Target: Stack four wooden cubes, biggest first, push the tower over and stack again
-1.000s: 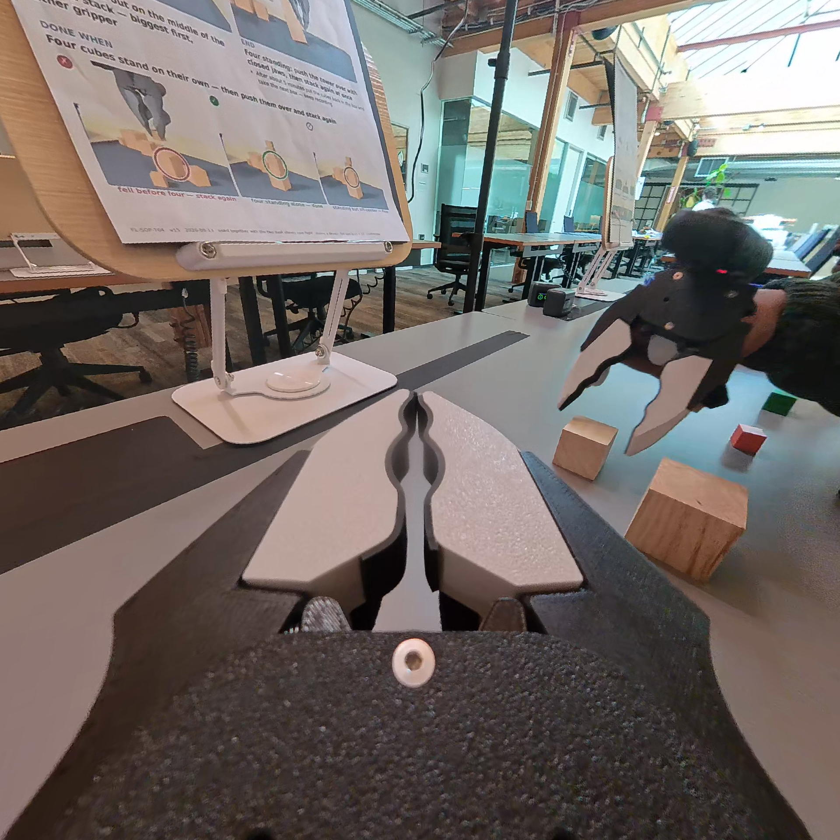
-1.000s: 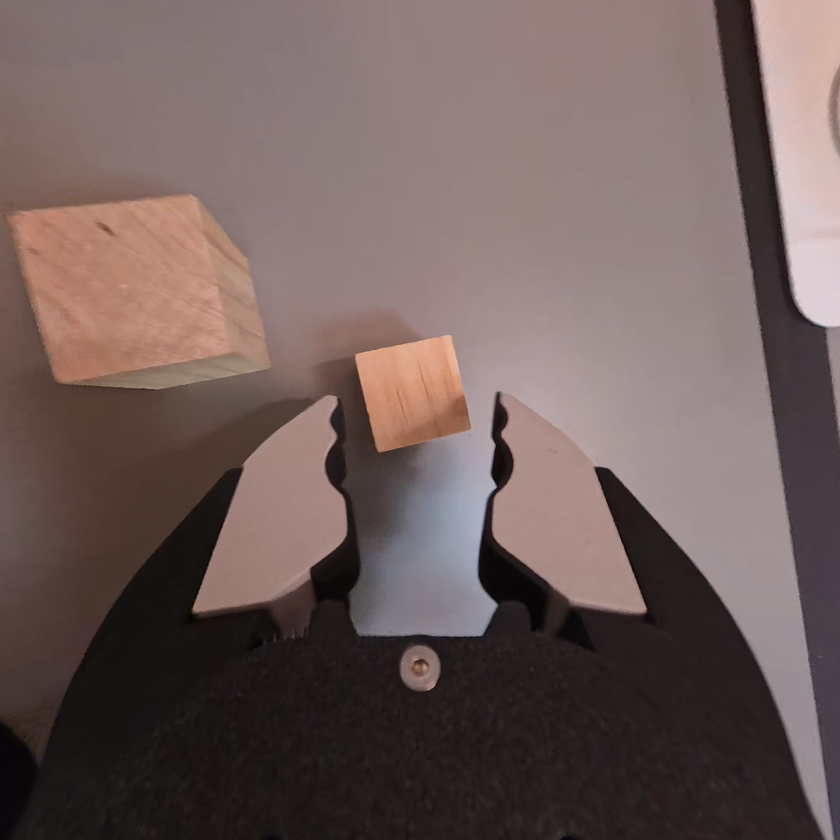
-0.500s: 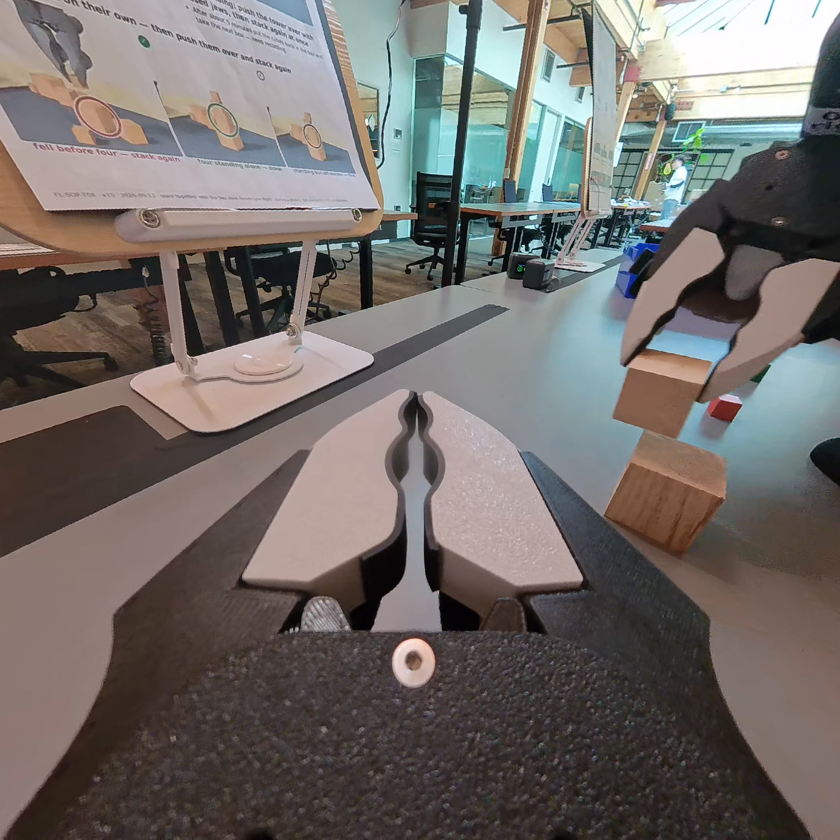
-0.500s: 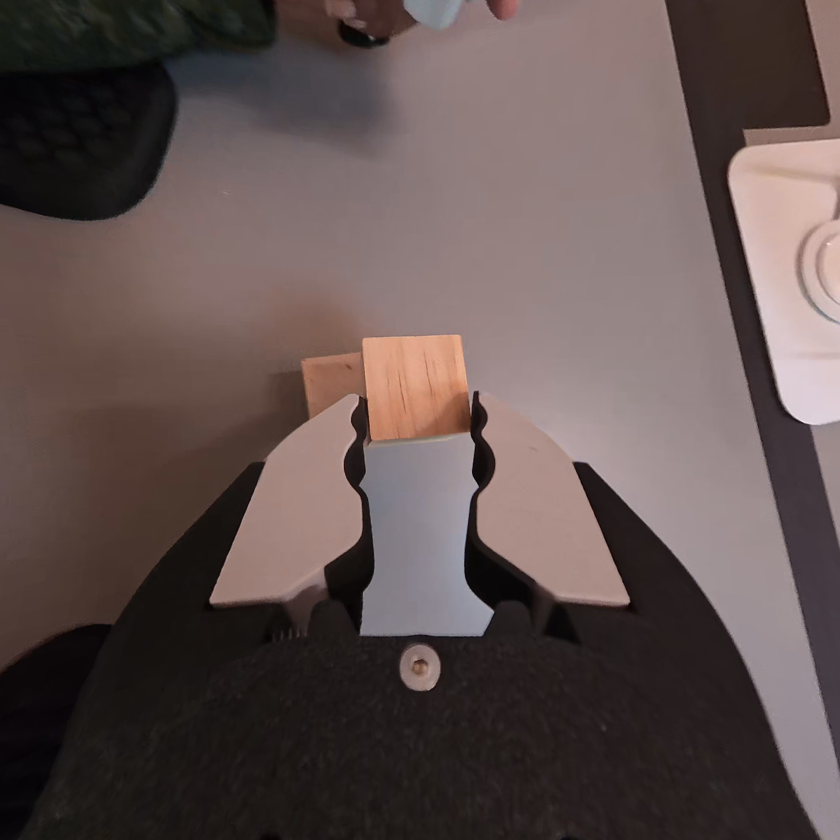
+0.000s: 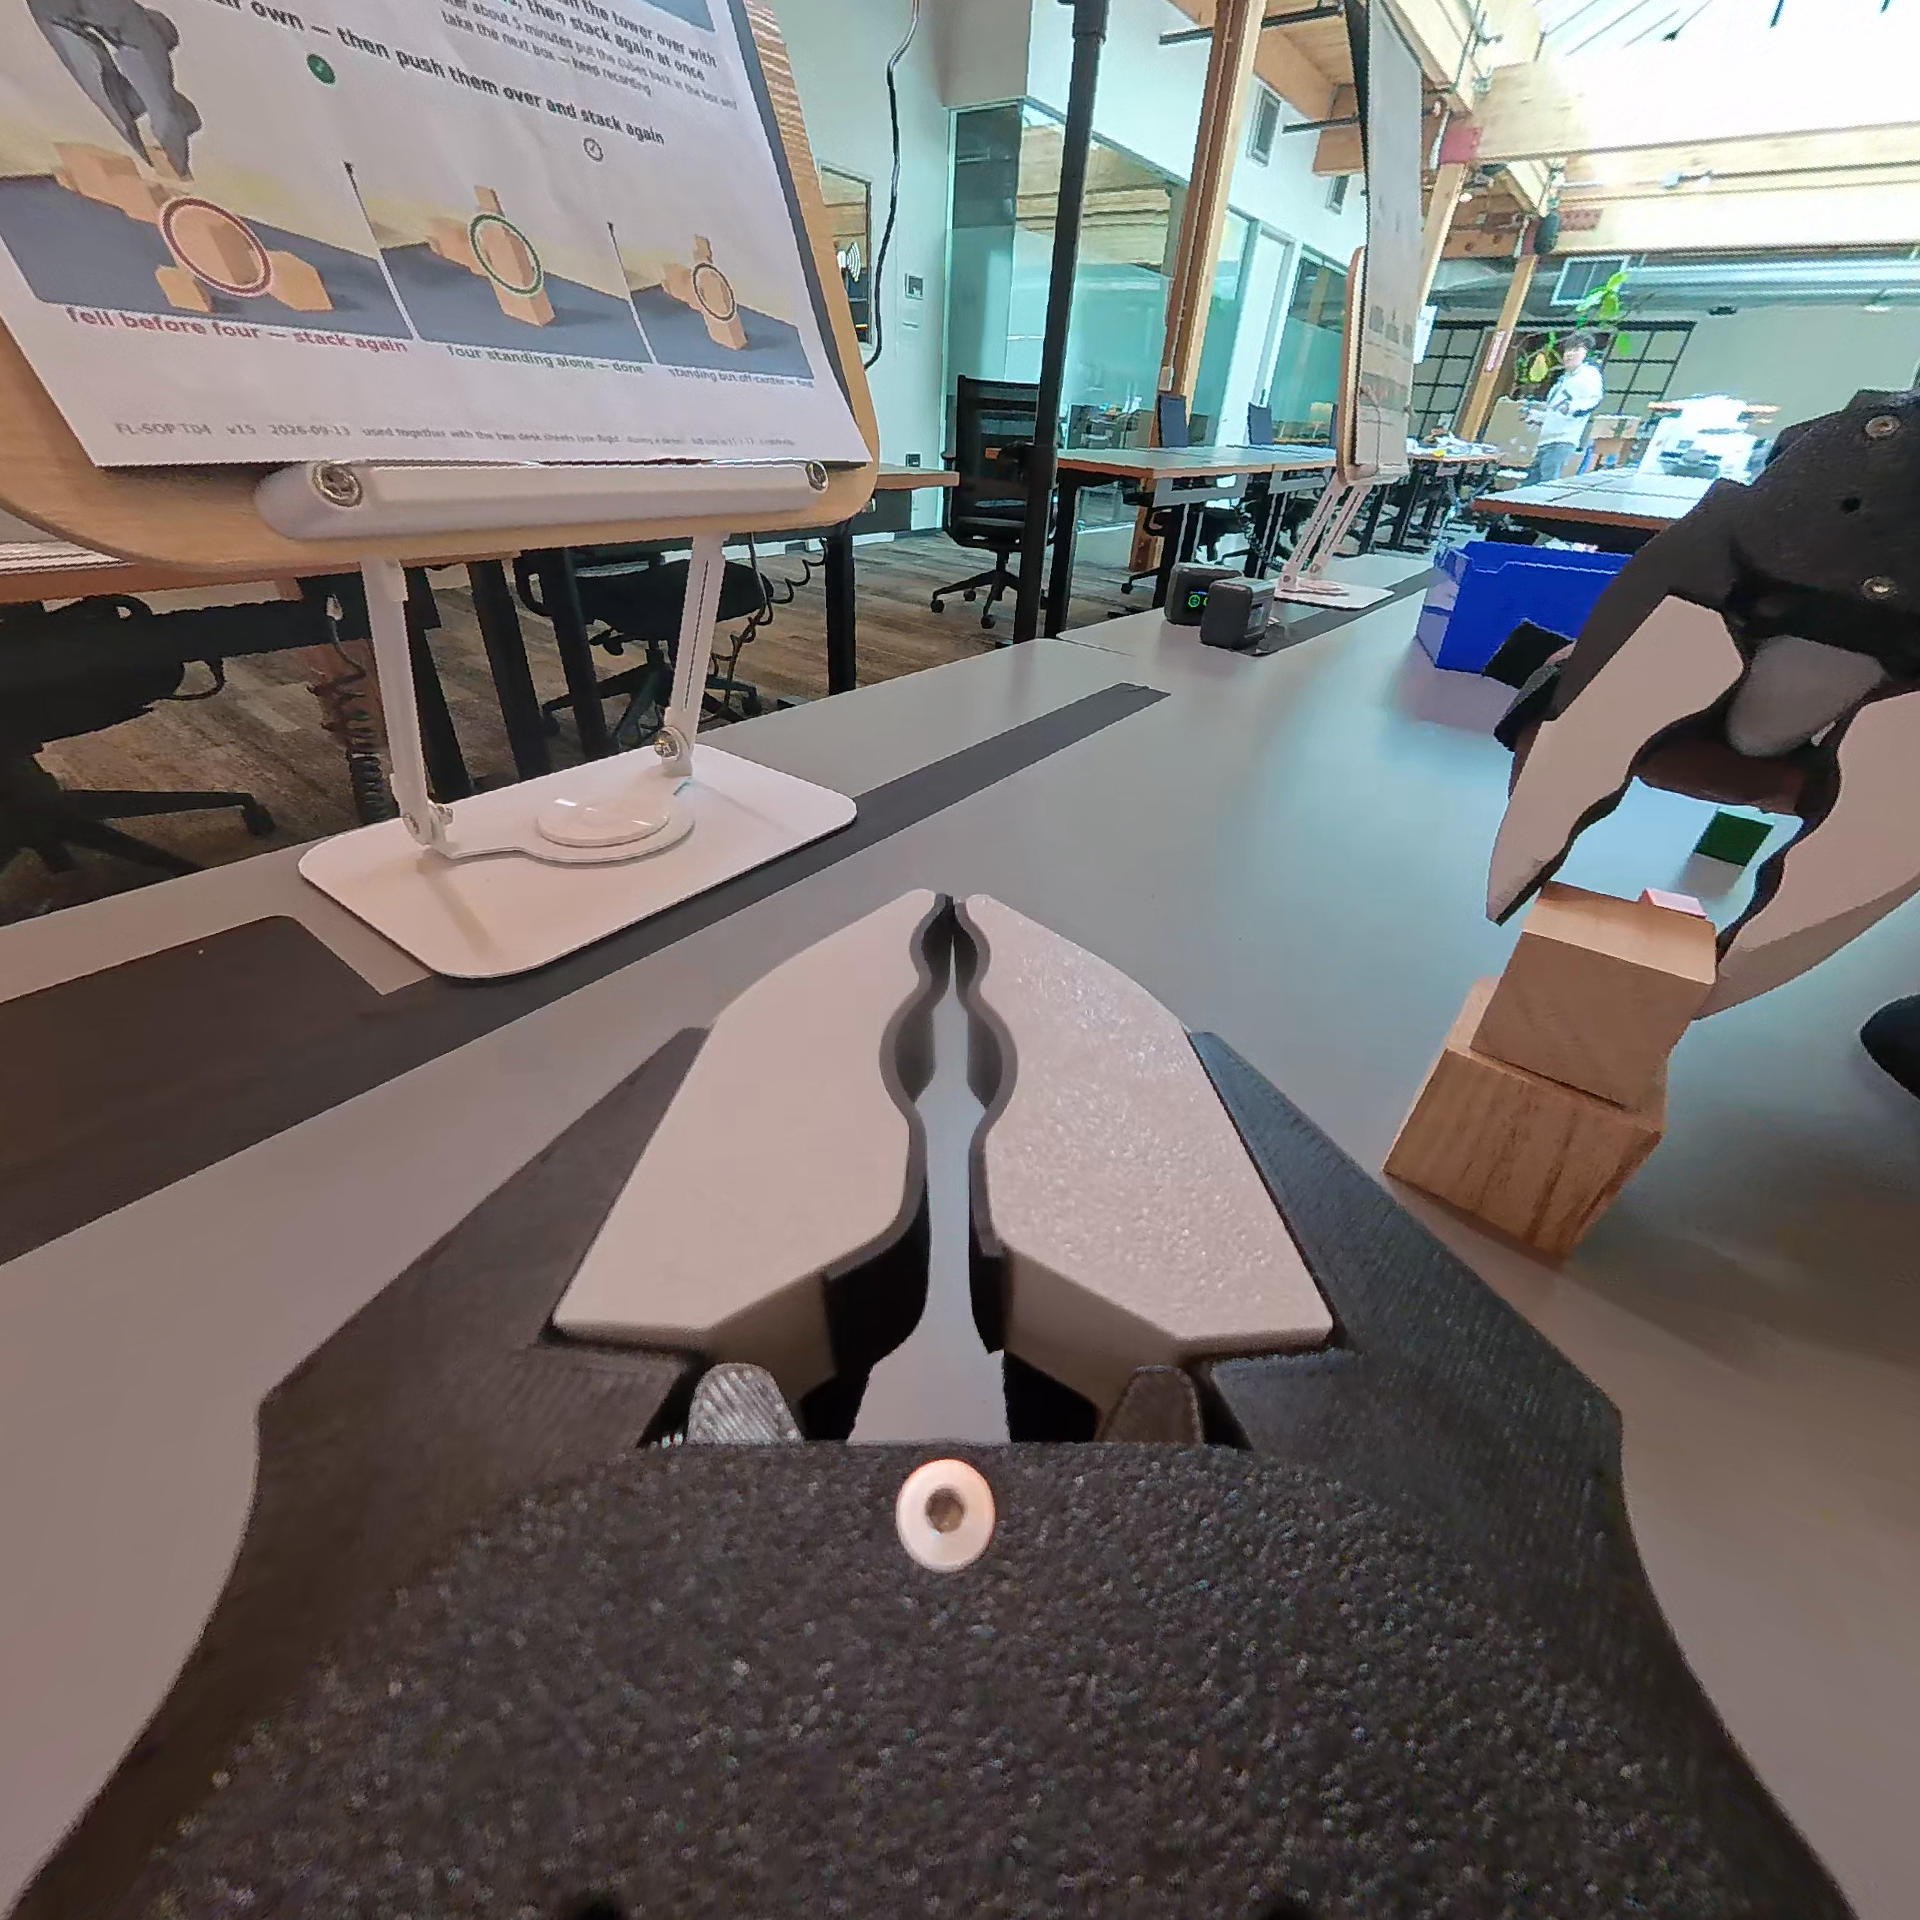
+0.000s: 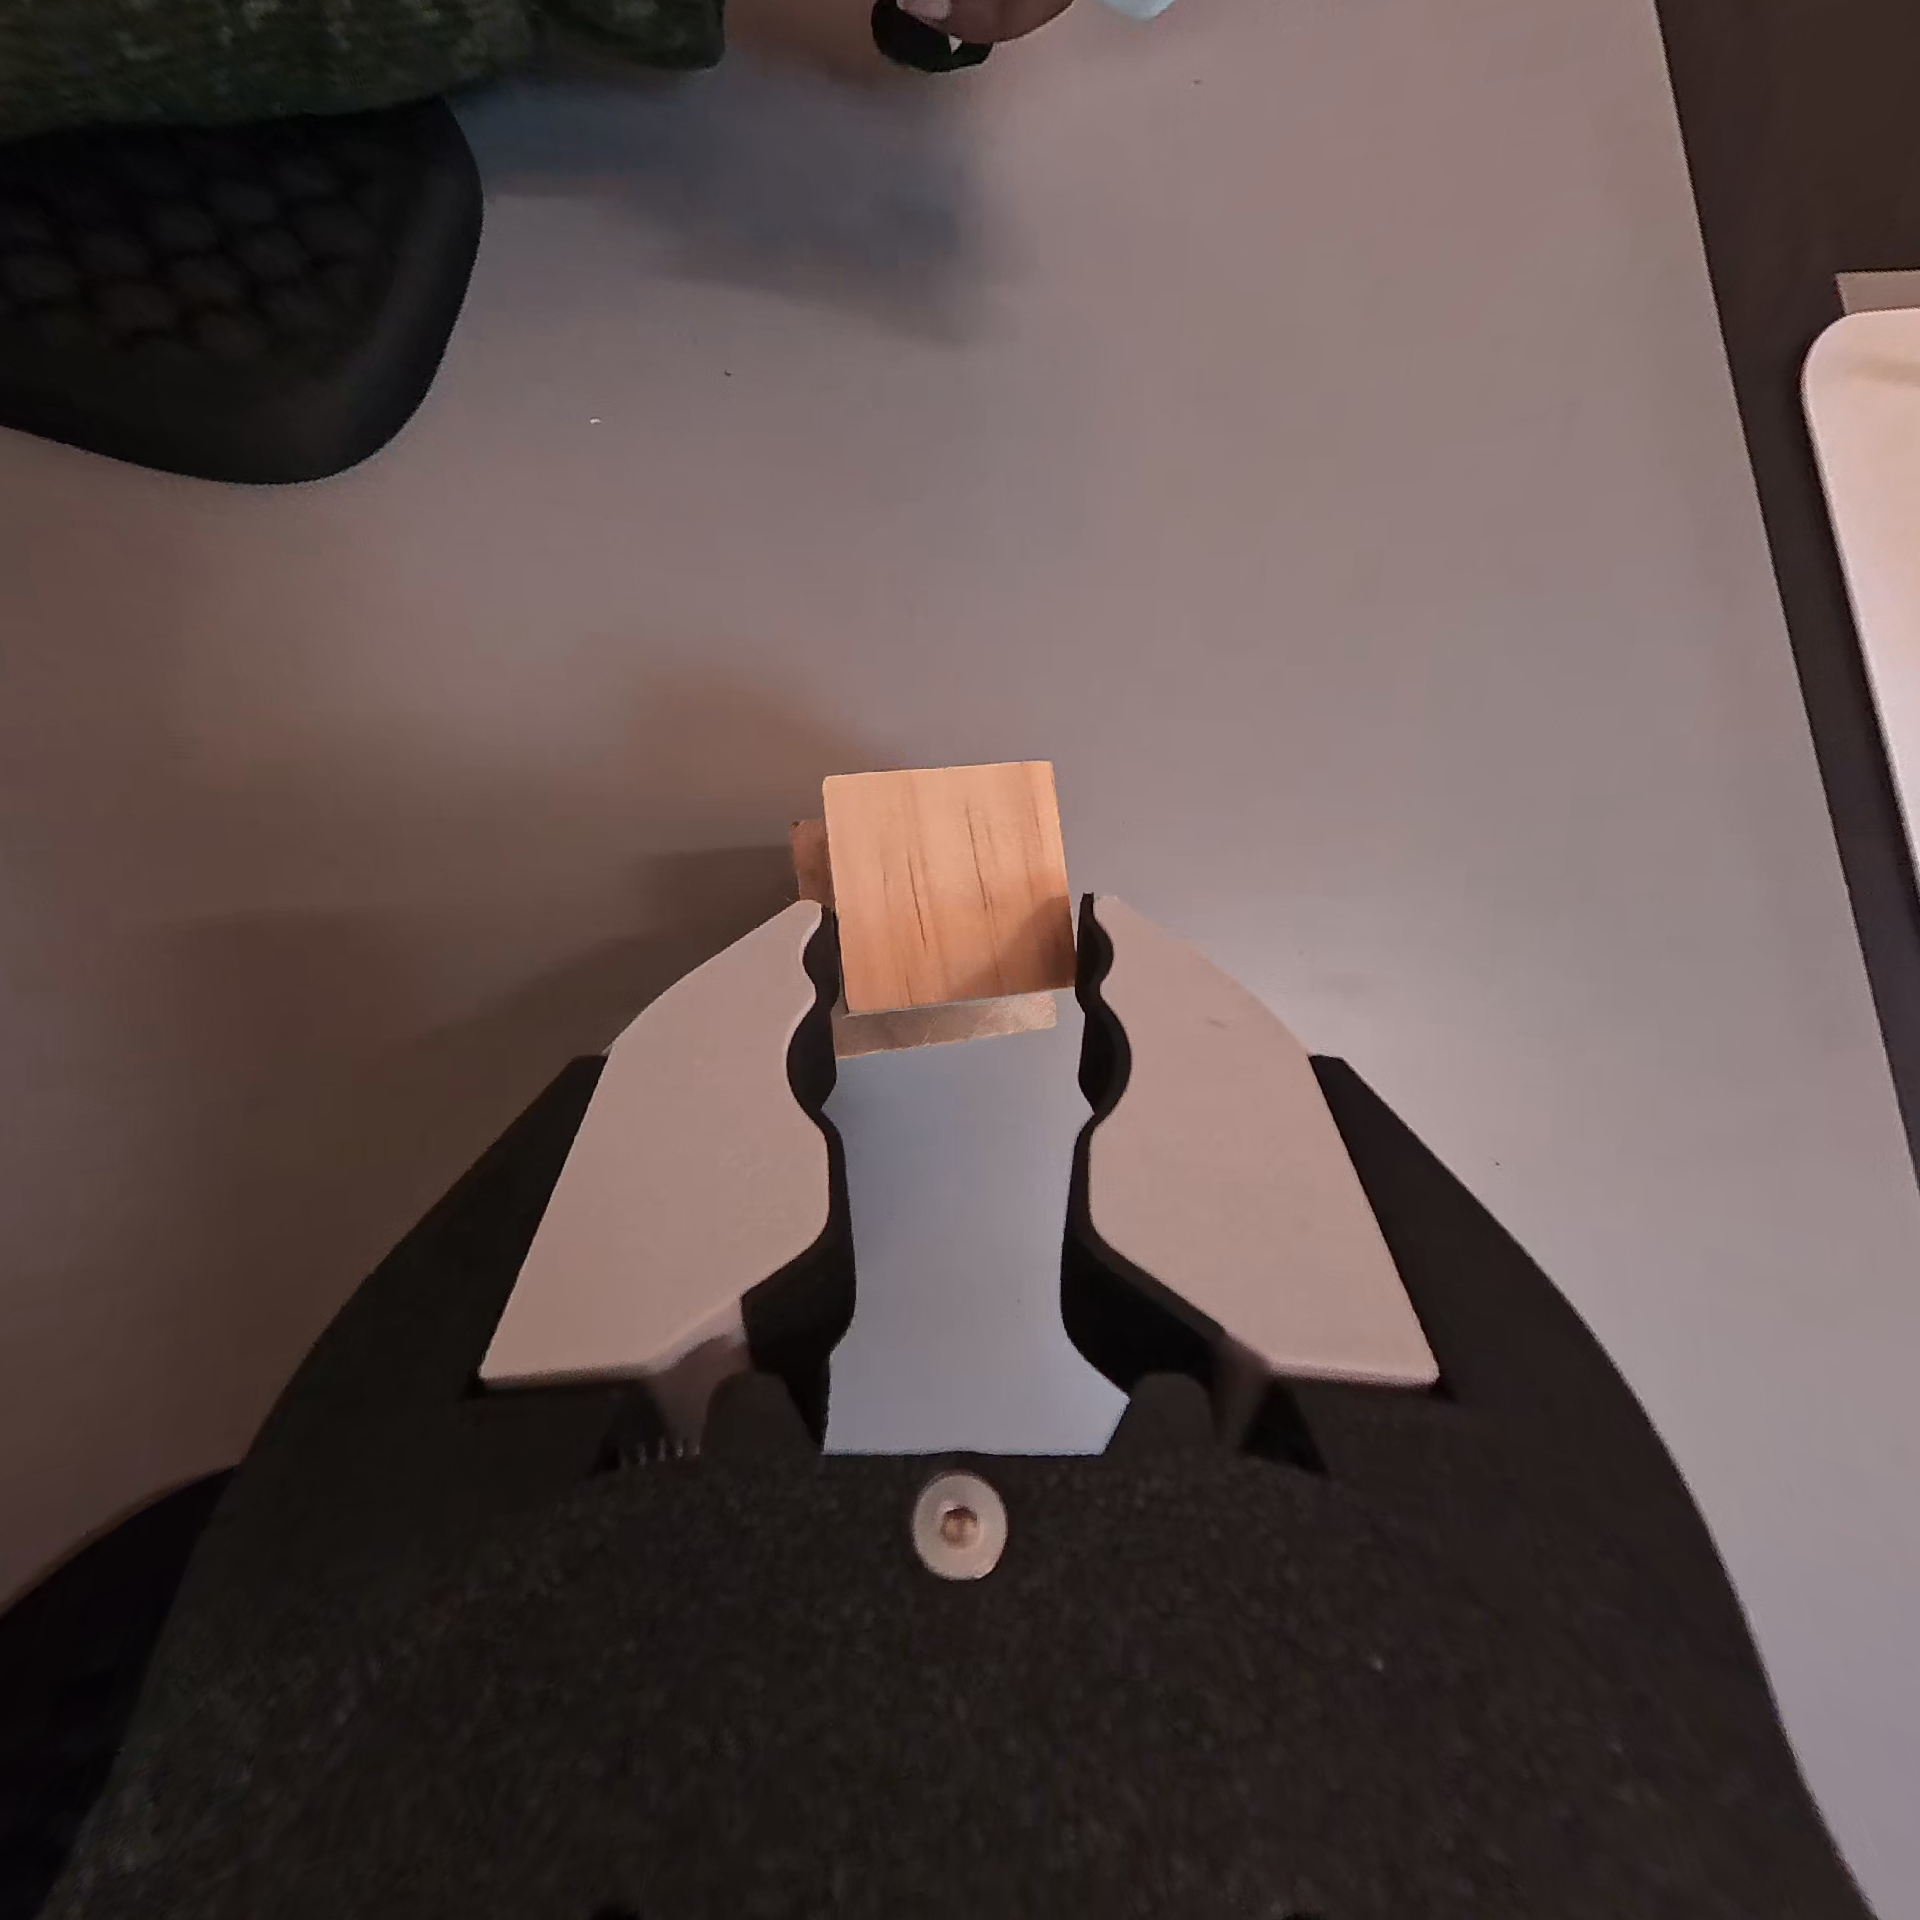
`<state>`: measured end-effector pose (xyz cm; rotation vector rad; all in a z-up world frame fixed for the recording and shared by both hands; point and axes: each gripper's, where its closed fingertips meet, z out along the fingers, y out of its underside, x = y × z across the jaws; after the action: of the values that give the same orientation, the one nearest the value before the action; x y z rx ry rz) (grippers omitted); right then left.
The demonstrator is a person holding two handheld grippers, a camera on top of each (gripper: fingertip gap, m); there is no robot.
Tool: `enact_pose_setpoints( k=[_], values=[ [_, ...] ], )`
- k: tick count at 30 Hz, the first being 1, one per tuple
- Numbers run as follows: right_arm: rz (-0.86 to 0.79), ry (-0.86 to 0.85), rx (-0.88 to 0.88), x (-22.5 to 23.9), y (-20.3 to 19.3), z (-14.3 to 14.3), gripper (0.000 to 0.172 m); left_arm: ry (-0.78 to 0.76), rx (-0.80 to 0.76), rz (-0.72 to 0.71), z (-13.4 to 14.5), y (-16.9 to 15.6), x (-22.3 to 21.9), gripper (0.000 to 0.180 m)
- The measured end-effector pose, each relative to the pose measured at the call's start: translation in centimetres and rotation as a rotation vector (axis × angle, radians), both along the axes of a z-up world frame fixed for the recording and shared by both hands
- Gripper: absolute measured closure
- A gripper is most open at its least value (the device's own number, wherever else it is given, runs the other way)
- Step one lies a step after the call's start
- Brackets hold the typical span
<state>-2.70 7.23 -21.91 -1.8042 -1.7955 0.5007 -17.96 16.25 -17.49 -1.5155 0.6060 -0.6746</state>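
Observation:
My right gripper [image 6: 951, 914] is shut on a small wooden cube [image 6: 945, 883], with both pads pressed on its sides. It holds the cube on top of a larger wooden cube [image 6: 945, 1029], which shows only as slivers beneath it. In the left wrist view the small cube [image 5: 1595, 987] sits on the large cube [image 5: 1517, 1164] at the right, with the right gripper's fingers [image 5: 1590, 769] on either side of it. My left gripper [image 5: 951, 914] is shut and empty, low over the grey table [image 5: 1247, 883], to the left of the stack.
A white stand base [image 5: 582, 862] carries a printed sheet at the back left and shows at the right edge of the right wrist view [image 6: 1870, 623]. A small red cube [image 5: 1673, 902] and a green cube [image 5: 1730, 836] lie behind the stack. A blue bin [image 5: 1507, 603] is farther back. A black pad [image 6: 208, 301] lies at the far left. There is about 20 cm between the tips of the two grippers.
My right gripper closed on the small cube, lifted it, carried it over the large cube and lowered it onto the top. My left gripper stayed shut and shifted slightly.

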Motion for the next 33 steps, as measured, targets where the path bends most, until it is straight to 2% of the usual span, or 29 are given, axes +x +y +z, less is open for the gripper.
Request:
enact_pose_setpoints(
  k=[33],
  values=[
    [0.002,-0.027,0.062,0.1,-0.36,-0.08,0.128,0.007,-0.013,0.007,-0.23,0.18,-0.08,0.18]
  ],
)
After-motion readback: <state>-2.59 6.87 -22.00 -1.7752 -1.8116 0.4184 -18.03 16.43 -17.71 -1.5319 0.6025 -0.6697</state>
